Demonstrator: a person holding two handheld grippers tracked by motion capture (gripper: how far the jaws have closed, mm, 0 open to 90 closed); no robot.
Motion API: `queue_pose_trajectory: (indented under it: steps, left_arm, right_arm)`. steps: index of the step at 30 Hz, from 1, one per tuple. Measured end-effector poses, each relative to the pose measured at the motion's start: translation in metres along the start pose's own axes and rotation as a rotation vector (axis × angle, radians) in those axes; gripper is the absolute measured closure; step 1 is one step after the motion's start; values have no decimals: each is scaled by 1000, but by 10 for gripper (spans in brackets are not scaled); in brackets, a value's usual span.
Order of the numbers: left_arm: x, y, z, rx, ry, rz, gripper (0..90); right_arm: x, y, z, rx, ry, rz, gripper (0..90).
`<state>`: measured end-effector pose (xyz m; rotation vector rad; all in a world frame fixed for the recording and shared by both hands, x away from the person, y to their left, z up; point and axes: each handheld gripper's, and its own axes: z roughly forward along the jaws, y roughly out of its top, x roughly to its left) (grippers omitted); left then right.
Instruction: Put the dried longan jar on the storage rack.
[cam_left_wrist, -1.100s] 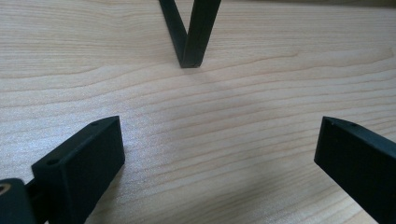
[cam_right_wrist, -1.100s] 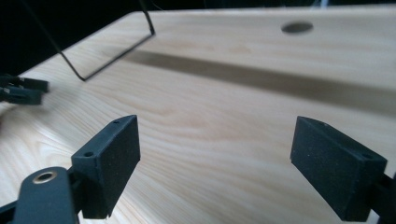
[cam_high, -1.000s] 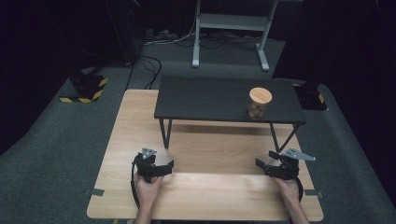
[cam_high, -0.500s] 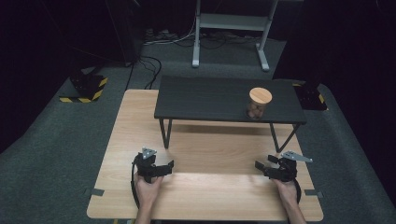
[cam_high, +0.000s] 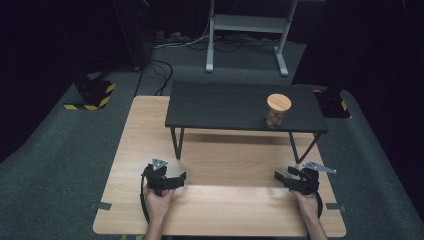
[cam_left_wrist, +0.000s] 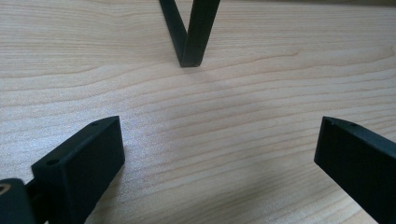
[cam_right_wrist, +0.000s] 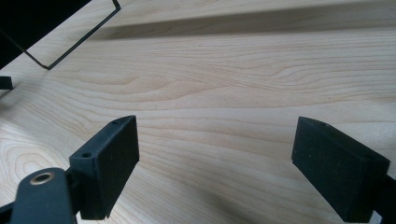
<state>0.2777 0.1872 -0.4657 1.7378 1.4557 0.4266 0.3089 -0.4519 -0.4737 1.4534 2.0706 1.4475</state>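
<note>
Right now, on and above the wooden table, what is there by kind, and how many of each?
Hand-held grippers, black, jaws apart and empty: 2, the left hand-held gripper and the right hand-held gripper.
Black low shelf standing on the wooden table: 1.
Jar with a wooden lid, on the shelf's right part: 1.
Total: 4.

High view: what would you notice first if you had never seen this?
A jar with a round wooden lid stands alone on the right end of a low black shelf. Nearer, on the wooden table, an open left hand-held gripper and right hand-held gripper hold nothing.
</note>
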Motion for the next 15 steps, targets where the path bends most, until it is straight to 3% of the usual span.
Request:
queue_pose_trajectory:
  steps: [15]
  left_arm:
    - [0,-1,0,-1,1,-1,17]
  right_arm:
    - [-1,-1,-1,-7,3,15,143]
